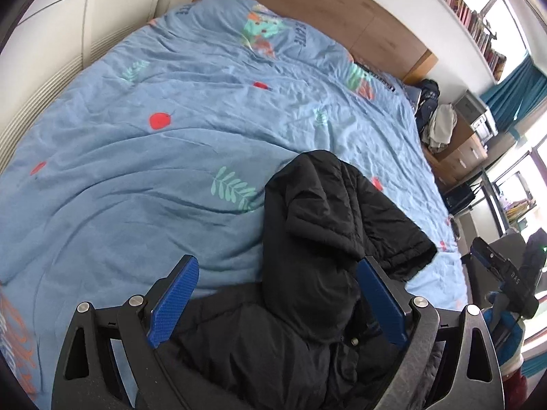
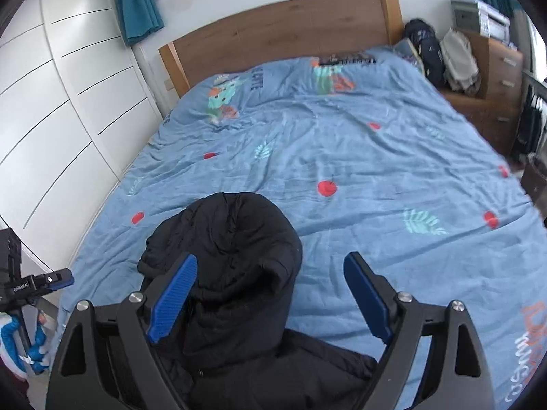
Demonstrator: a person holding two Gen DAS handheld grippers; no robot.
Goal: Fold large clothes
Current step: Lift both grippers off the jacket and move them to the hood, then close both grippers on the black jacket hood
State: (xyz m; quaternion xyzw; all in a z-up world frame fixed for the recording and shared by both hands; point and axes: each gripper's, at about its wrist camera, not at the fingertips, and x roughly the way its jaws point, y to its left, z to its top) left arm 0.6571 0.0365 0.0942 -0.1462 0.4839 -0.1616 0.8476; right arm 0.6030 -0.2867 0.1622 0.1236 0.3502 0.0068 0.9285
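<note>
A black padded jacket [image 1: 318, 239] lies bunched on the blue printed duvet [image 1: 171, 143] near the bed's foot edge. My left gripper [image 1: 278, 302] is open above the jacket, its blue pads apart with jacket fabric showing between them. In the right wrist view the jacket [image 2: 232, 256] shows as a rounded heap with its hood up. My right gripper [image 2: 270, 297] is open, hovering over the jacket's right part and the duvet [image 2: 376, 171]. Neither gripper grips anything. The right gripper also shows at the right edge of the left wrist view [image 1: 495, 266].
A wooden headboard [image 2: 280, 30] stands at the far end. White wardrobe doors [image 2: 68, 102] run along one side. A wooden drawer unit [image 2: 499, 78] with a pile of clothes [image 2: 441, 58] stands beside the bed. A bookshelf [image 1: 468, 13] runs along the wall.
</note>
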